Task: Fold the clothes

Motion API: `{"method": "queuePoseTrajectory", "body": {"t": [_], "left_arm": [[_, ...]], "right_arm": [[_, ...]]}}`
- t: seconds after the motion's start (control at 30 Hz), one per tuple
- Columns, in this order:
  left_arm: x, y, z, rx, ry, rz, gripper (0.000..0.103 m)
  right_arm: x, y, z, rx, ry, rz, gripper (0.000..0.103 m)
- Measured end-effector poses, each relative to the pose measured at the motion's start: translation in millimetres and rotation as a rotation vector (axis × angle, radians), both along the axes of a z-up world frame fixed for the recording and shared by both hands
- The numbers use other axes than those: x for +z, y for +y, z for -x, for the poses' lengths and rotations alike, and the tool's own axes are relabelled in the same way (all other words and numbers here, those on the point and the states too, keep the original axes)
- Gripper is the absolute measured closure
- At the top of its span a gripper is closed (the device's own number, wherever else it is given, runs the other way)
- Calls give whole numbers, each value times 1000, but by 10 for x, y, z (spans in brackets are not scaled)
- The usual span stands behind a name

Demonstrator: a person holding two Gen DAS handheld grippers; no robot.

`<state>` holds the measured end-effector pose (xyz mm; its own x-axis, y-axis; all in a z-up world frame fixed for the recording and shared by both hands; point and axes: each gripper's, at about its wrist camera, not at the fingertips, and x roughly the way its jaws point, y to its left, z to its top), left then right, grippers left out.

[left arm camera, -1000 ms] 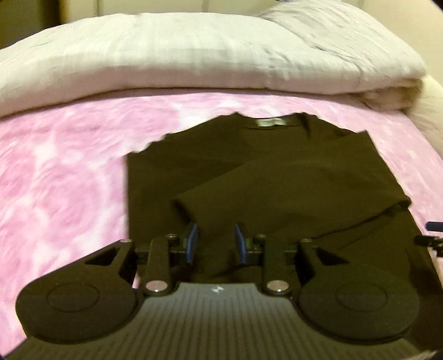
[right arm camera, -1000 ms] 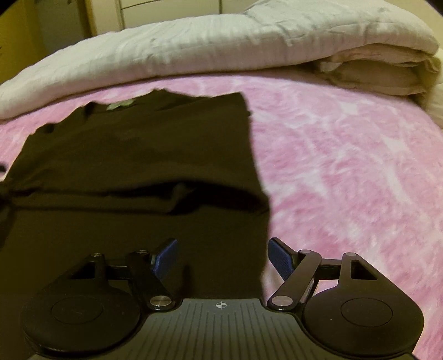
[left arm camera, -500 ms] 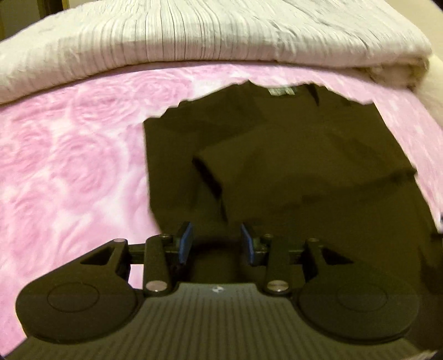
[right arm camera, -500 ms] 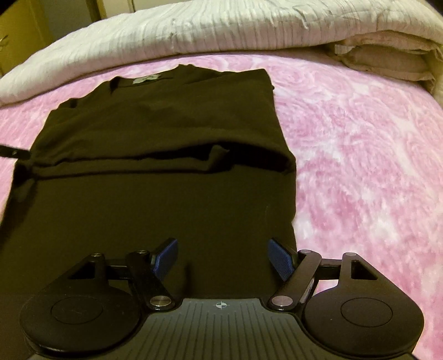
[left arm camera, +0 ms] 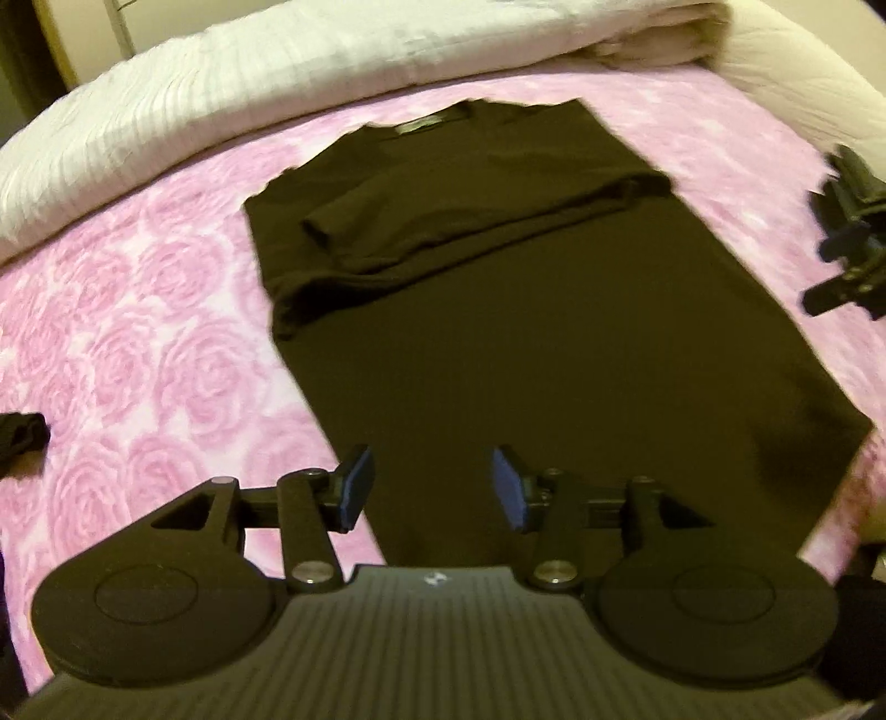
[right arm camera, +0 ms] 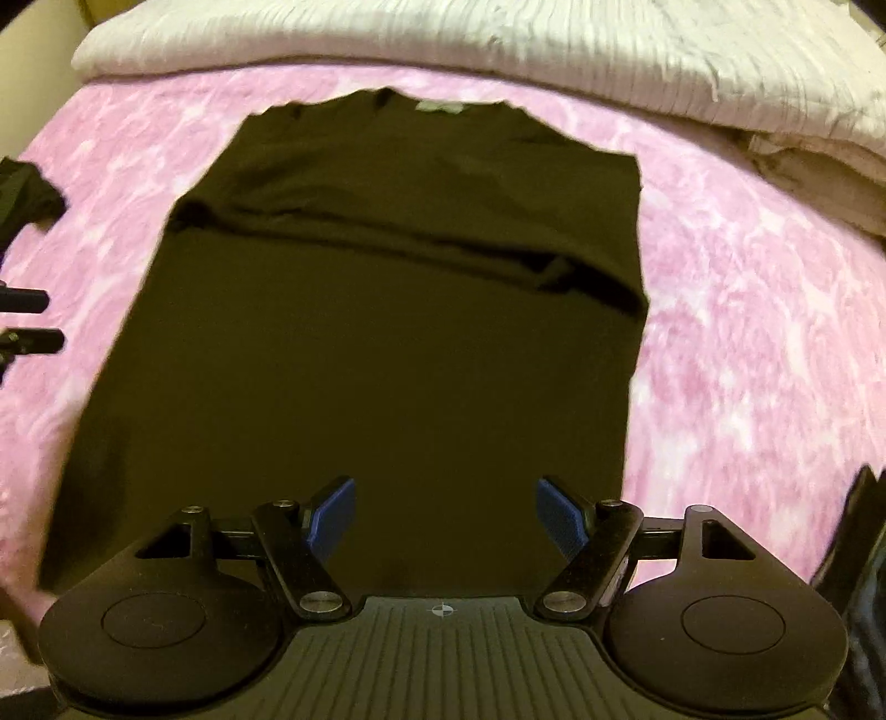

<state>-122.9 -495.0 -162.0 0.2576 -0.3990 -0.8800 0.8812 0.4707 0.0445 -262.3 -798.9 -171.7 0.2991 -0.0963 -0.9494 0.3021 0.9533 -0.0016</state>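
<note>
The left claw point(left arm camera: 426, 490) hung released, its blue pads point(left arm camera: 354, 487) apart and holding nothing; just ahead of it and below lay the near hem of the black shirt point(left arm camera: 554, 354), spread flat on the pink rose blanket point(left arm camera: 138, 343); the right claw point(right arm camera: 446, 518) was likewise spread wide and empty over the same hem; farther out, the sleeves lay folded across the shirt's chest, with the collar label point(right arm camera: 440, 106) beyond; a white quilt point(right arm camera: 498, 50) was heaped past the collar.
</note>
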Motion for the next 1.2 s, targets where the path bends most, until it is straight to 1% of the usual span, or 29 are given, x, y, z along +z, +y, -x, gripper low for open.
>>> {"method": "queuePoseTrajectory", "body": {"t": [0.17, 0.33, 0.4, 0.5, 0.57, 0.67, 0.8, 0.93, 1.0, 1.1, 1.2], "left_arm": [[236, 27, 518, -22, -56, -13, 46], [349, 76, 1054, -6, -111, -46, 43], [394, 113, 1278, 12, -132, -58, 43], [459, 157, 1580, 25, -136, -62, 43], [508, 169, 1794, 22, -152, -69, 43], [575, 206, 2028, 36, -164, -61, 42], [617, 233, 2206, 42, -172, -65, 42], [623, 261, 2282, 55, -185, -75, 42], [594, 290, 2323, 47, -205, -100, 42], [473, 384, 2396, 2, -254, -158, 42], [259, 526, 2445, -65, -279, -230, 42]], "right_arm": [[171, 270, 249, 39, 16, -32, 28], [293, 405, 563, 119, 7, -37, 28], [366, 435, 714, 160, -8, -26, 28], [484, 487, 939, 215, -31, 13, 28], [563, 500, 1093, 232, -52, 22, 28], [606, 483, 1271, 245, -70, 19, 28], [662, 481, 1459, 263, -86, 23, 28], [717, 478, 1580, 276, -102, 26, 28], [719, 459, 1623, 276, -108, 23, 28], [678, 456, 1715, 305, -126, 20, 28], [517, 525, 1843, 379, -154, 126, 28]]}}
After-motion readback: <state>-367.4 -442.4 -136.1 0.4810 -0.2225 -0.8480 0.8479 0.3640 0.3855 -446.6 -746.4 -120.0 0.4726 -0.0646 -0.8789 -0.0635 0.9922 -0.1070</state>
